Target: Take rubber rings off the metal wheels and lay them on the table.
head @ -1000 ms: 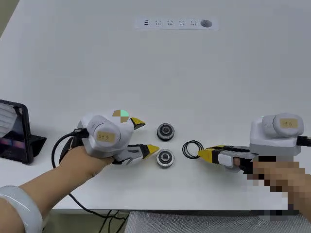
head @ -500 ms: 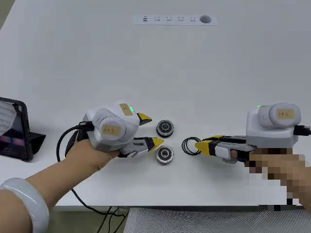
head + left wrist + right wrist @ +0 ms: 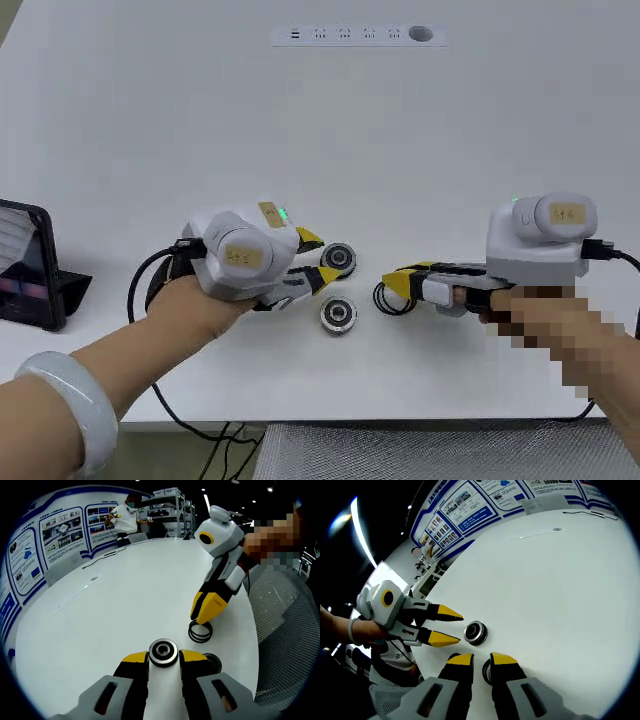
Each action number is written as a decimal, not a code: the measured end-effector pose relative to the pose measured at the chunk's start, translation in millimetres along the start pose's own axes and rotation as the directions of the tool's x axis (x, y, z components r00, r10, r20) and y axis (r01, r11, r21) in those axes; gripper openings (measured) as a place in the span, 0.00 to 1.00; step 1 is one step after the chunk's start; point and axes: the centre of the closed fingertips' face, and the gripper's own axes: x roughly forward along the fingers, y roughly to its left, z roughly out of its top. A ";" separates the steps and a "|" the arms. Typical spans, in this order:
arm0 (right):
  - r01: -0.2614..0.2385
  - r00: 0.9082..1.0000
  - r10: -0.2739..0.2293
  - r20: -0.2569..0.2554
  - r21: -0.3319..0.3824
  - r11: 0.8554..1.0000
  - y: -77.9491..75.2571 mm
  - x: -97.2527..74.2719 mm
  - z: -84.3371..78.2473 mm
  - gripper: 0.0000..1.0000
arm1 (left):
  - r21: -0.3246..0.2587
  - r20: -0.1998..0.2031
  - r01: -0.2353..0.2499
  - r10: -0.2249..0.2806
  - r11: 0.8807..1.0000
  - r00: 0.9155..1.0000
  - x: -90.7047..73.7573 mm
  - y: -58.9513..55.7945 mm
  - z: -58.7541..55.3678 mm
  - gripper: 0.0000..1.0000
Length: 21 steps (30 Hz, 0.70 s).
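Left gripper [image 3: 320, 256] advanced, jaws apart about wheel [image 3: 338, 258]; right gripper [image 3: 395, 283] ajar at rings [image 3: 380, 297]; white table [image 3: 400, 150].

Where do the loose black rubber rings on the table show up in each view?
Head view: rubber rings right of centre, at the right claw's yellow tips.
Left gripper view: rings centre-right, just below the right claw's tips.
Right gripper view: rings low centre, between its own jaws.
Shared landmark: the metal wheel at the left claw's tips.
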 end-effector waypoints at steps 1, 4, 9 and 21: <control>-0.002 1.000 0.002 0.001 0.001 1.000 0.8 0.8 0.5 0.14 | 0.000 -0.002 0.005 -0.005 1.000 1.000 1.4 -0.6 -0.1 0.24; -0.005 1.000 0.005 0.004 0.005 1.000 2.9 2.1 1.8 0.14 | 0.009 -0.011 0.006 -0.005 1.000 1.000 4.4 0.0 -0.6 0.23; -0.009 1.000 0.009 0.012 0.012 1.000 4.8 4.0 4.9 0.14 | 0.020 -0.025 0.005 -0.004 1.000 1.000 8.7 1.3 0.0 0.21; -0.014 1.000 0.014 0.016 0.017 1.000 5.2 6.6 8.5 0.13 | 0.041 -0.064 0.017 -0.014 0.999 0.998 14.7 1.9 -5.1 0.17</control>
